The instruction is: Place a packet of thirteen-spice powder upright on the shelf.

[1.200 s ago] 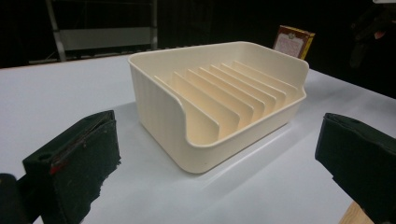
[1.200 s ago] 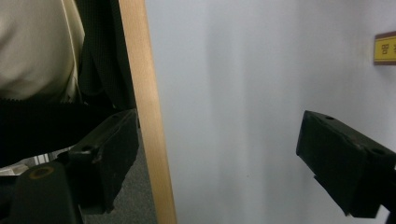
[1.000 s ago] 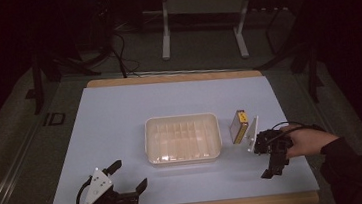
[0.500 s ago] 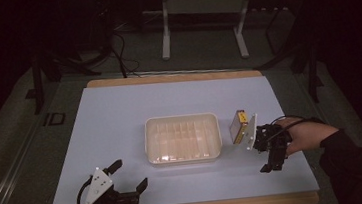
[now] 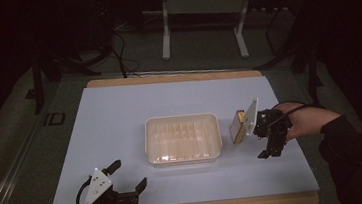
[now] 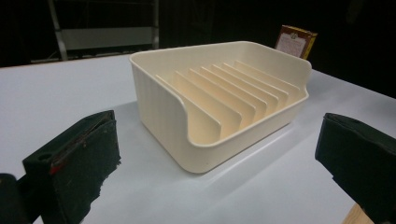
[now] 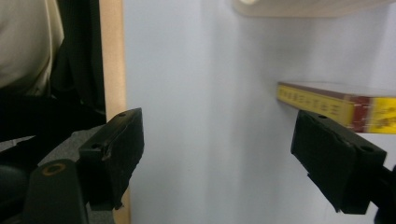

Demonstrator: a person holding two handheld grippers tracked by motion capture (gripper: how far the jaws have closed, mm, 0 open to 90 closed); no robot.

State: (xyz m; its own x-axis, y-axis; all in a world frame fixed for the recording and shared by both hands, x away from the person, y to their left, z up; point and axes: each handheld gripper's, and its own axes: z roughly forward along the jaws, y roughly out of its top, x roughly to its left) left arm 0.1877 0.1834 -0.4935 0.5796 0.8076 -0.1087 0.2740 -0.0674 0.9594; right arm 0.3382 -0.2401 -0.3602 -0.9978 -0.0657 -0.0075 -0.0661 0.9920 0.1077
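Observation:
A cream tray (image 5: 182, 138) with upright dividers sits in the middle of the white table (image 5: 120, 113). Just right of it a small yellow and brown box (image 5: 238, 126) stands on edge. My right gripper (image 5: 260, 139) hangs beside the box, lifted off the table. Its jaws have just been closing a little, but they still stand apart with only bare table between them. In the right gripper view (image 7: 219, 149) the box (image 7: 327, 103) lies past the right-hand jaw. My left gripper (image 5: 127, 176) rests open at the front left, facing the tray (image 6: 219, 107). The box (image 6: 295, 41) peeks over the tray's far wall.
The table's wooden front edge (image 7: 112, 60) runs close to my right gripper, with the person's clothing beyond it. A metal stand (image 5: 200, 9) and cables (image 5: 114, 53) are on the dark floor behind the table.
My right gripper has risen and drawn closer to the box. The box, the tray and my left gripper have stayed where they were.

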